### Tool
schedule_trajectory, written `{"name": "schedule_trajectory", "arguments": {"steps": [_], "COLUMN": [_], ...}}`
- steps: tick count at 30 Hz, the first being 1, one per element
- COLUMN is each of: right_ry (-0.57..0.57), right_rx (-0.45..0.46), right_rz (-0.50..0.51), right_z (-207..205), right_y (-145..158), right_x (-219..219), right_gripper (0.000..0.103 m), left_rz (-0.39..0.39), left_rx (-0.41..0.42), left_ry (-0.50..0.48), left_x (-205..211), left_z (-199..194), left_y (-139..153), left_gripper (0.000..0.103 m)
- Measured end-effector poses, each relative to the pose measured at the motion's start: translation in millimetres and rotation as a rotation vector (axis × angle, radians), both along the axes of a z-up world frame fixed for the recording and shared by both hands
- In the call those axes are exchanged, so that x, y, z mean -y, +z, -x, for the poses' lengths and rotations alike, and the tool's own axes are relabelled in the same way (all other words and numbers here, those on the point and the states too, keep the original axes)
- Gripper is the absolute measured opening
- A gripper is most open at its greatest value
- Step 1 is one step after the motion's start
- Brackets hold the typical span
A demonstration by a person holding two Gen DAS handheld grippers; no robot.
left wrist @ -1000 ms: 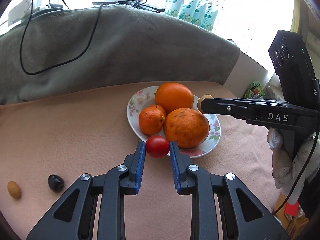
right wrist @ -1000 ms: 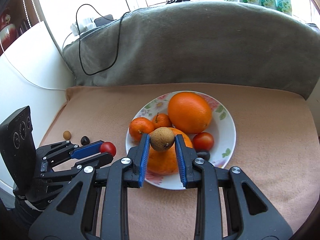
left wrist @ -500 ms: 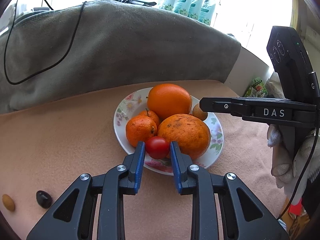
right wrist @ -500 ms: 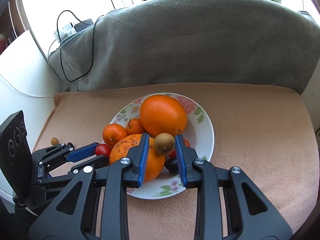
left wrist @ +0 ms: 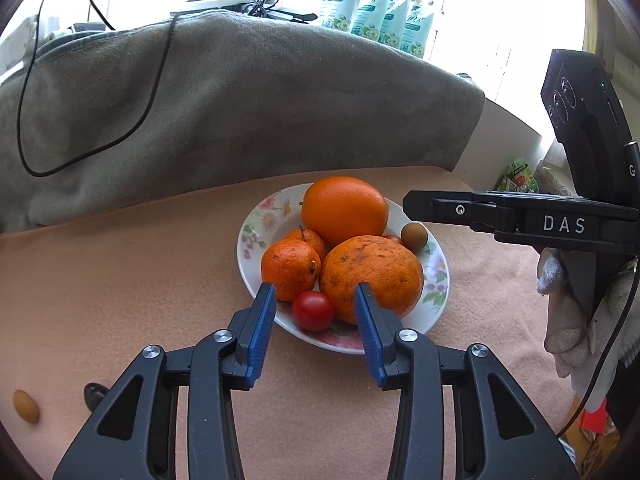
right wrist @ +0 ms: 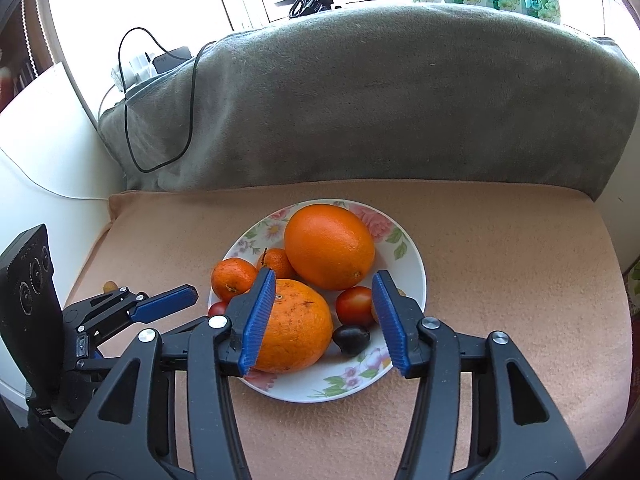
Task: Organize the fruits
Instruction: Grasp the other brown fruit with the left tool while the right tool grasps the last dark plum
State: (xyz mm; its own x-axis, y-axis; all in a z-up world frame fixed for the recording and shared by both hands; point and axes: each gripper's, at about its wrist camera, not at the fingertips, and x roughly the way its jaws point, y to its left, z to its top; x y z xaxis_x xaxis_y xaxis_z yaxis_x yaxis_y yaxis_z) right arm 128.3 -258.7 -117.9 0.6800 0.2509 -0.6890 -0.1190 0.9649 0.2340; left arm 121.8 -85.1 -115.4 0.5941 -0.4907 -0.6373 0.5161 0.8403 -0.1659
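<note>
1. In the left wrist view, the left gripper [left wrist: 316,320] stands near the front rim of the flowered plate [left wrist: 438,276], its jaws spread apart and grasping nothing. The cherry tomato [left wrist: 313,311] lies between the blue pads but touches neither; it rests on the plate, against the spotted orange [left wrist: 371,278], so I judge it is delivered.
2. At the far right of the plate a small brown fruit [left wrist: 414,236] sits just under the tip of the right gripper [left wrist: 424,204]. From this side I cannot tell how those jaws stand.
3. On the peach cloth [left wrist: 120,280], at the near left, a tan fruit [left wrist: 25,406] and a dark fruit [left wrist: 95,394] lie well apart from the plate, so gathering seems unfinished.
4. In the right wrist view, the right gripper [right wrist: 324,320] is released and empty, over the near part of the plate [right wrist: 416,276].
5. Below it rest the spotted orange [right wrist: 294,326], a second tomato [right wrist: 354,306] and a dark plum [right wrist: 352,338]. The smooth orange [right wrist: 330,246] and two mandarins [right wrist: 233,282] lie farther, packed together so nothing rolls.
</note>
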Motion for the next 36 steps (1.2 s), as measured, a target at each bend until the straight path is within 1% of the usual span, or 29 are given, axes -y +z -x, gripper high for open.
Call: {"name": "schedule_trajectory", "arguments": {"steps": [5,7,8,14,18,19,20,22,29,36], "right_ry": [0.007,0.015,0.021,0.067,0.102,0.112,0.120,0.138,0.224,0.310], "right_rx": [0.011,0.016,0.019,0.033,0.037,0.039,0.041,0.049,0.038,0.001], "right_rz": [0.001,0.000,0.000,0.004,0.004,0.004,0.003,0.000,0.000,-0.002], "right_z": [2.4,3.0,2.8,2.0,0.9,0.5,0.3,-0.1,-4.1,-11.4], "right_y": [4.2,6.4,7.4,12.2,13.5,13.9,14.3,15.5,12.2,-6.1], "right_x": [-4.9,-9.1,-11.4,-35.5,-53.9,-58.8,-63.3,-72.6,-111.6,-154.8], "right_gripper": [0.053,0.053,0.053,0.054,0.054,0.057,0.061,0.064,0.064,0.064], "left_rz": [-0.010,-0.010,-0.011,-0.017,-0.019,-0.020,-0.022,-0.025,-0.038,-0.036], "left_rx": [0.013,0.018,0.020,0.026,0.022,0.020,0.018,0.014,-0.016,-0.060], "left_ry": [0.005,0.012,0.018,0.069,0.121,0.136,0.151,0.181,0.294,0.376], "left_x": [-2.7,-7.1,-10.0,-38.0,-65.7,-73.1,-80.9,-96.1,-155.4,-201.8], "left_z": [1.7,2.0,2.3,2.9,2.4,2.4,2.8,3.2,6.1,10.8], "left_y": [3.3,4.4,5.0,7.0,6.9,6.7,6.6,5.3,-6.0,-21.0], "left_gripper": [0.045,0.055,0.056,0.056,0.059,0.060,0.060,0.060,0.060,0.060]}}
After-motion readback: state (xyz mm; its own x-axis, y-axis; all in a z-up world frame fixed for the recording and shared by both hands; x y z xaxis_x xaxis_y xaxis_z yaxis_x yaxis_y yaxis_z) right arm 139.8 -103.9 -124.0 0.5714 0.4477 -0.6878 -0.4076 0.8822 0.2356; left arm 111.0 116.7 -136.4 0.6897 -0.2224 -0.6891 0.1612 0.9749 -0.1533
